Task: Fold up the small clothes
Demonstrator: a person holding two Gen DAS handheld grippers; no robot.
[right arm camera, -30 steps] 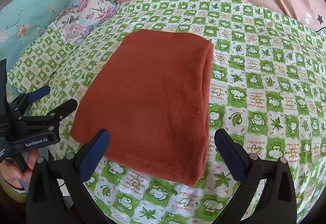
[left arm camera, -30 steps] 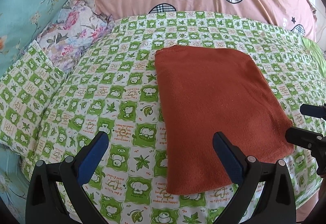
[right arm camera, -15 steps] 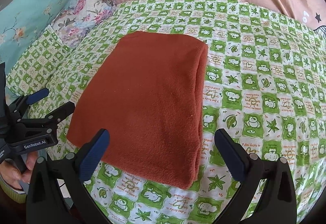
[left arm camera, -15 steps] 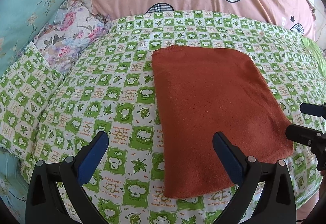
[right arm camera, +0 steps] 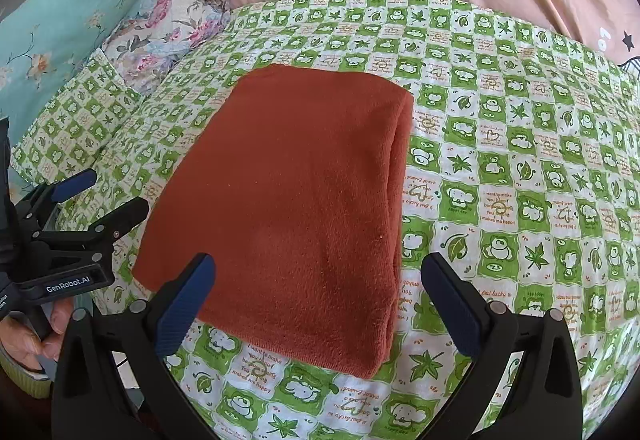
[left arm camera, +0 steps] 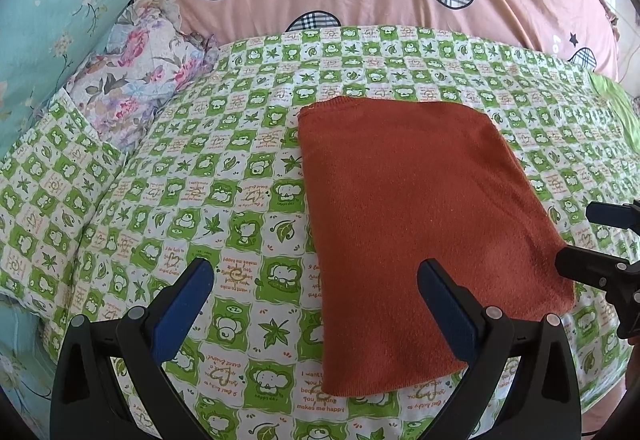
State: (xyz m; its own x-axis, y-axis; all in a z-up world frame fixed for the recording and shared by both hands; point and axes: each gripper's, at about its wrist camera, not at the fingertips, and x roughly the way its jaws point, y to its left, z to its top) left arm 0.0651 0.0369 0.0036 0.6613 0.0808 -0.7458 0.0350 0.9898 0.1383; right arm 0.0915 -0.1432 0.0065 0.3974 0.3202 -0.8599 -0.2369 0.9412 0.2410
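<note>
I am holding my left tool (left arm camera: 316, 300) and right tool (right arm camera: 316, 296) spread wide, gripping nothing, both hovering at the near edge of the bed (left arm camera: 224, 159). The rust-orange garment (right arm camera: 296, 207) is lying as a neat layered rectangle on the green checked sheet, so the folding is looking nearly finished.

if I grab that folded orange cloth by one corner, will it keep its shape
Probably not. The folded rust-orange cloth looks like soft fleece, so its layers would likely droop and unfold. It seems light, and should drag rather than slide on the green checked sheet.
</note>
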